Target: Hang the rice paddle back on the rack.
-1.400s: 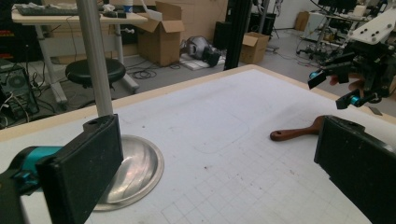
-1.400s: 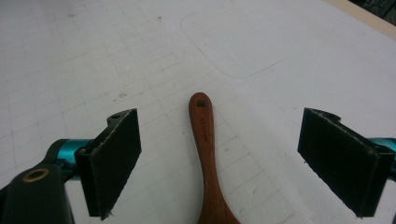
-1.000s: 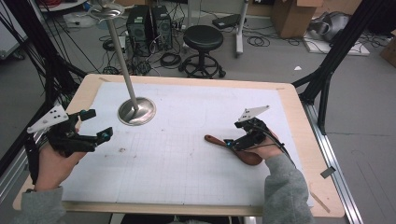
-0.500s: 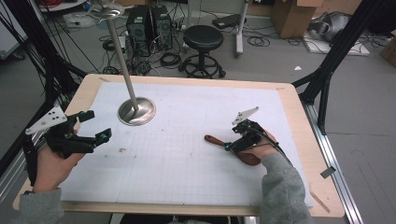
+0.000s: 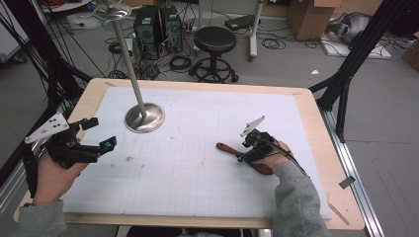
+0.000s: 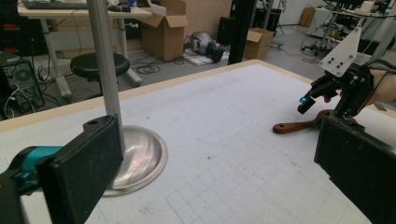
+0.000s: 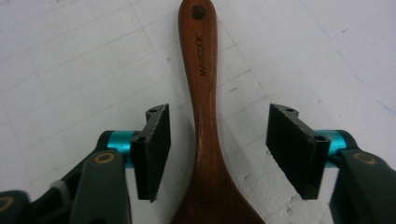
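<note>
Left gripper (image 5: 94,136) is hovering at the table's (image 5: 197,207) 9 o'clock edge, jaws spread wide, holding nothing, pointing toward 3 o'clock. Metal stand (image 5: 144,117) is sitting at 11 o'clock, pole leaning up and away. Wooden spoon (image 7: 204,116) is lying flat at 4 o'clock, handle reading "MAXCOOK". Right gripper (image 7: 215,149) is hanging over it, jaws wide, straddling the handle, neither pad touching. Right hand (image 5: 276,159) is reaching in from 5 o'clock.
</note>
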